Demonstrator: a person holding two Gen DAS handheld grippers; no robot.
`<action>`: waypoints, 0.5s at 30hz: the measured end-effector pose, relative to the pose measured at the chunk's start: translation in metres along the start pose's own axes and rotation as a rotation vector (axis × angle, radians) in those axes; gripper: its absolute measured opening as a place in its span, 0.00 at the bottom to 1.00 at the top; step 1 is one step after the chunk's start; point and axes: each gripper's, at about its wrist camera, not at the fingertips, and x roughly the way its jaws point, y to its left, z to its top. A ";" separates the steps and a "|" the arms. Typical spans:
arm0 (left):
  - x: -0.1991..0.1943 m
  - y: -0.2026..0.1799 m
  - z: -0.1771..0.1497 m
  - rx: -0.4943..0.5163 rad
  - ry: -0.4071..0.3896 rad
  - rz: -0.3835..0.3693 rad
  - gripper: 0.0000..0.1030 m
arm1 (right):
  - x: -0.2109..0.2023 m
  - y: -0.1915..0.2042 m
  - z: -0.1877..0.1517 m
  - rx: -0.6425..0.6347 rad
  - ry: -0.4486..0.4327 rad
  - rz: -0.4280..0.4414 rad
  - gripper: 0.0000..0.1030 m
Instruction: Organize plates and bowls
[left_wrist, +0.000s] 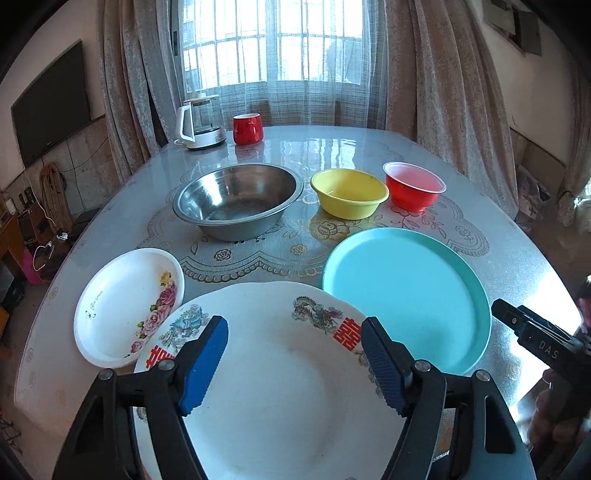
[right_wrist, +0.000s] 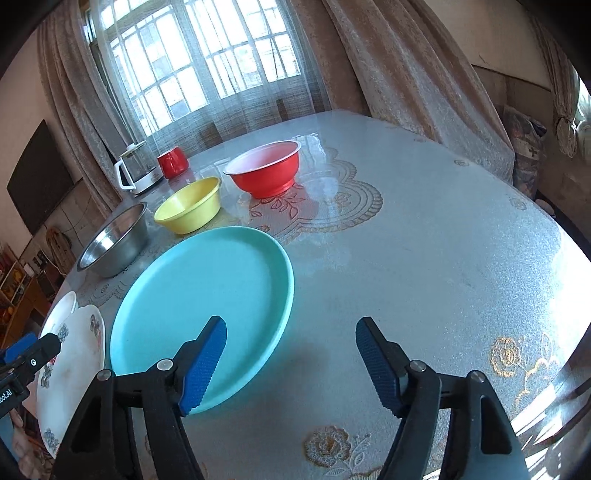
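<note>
Both released, the left hand-held gripper is hovering over the dragon-printed white plate lying bottom centre, cut off below, while the right hand-held gripper is straddling the turquoise plate's lower-left rim on the surface.

Big white plate bore two red double-happiness characters (囍) on its rim. Right gripper body read "DAS". Left gripper body showed "bot.AI", partly cut off. Small floral plate's script was illegible.
</note>
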 end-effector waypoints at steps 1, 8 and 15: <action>0.005 -0.001 0.005 0.010 0.017 -0.021 0.54 | 0.002 -0.003 0.001 -0.003 0.005 -0.001 0.65; 0.048 -0.010 0.037 0.069 0.144 -0.113 0.26 | 0.019 -0.003 0.009 -0.035 0.062 0.043 0.31; 0.084 -0.019 0.061 0.119 0.235 -0.138 0.27 | 0.031 0.003 0.018 -0.059 0.105 0.077 0.28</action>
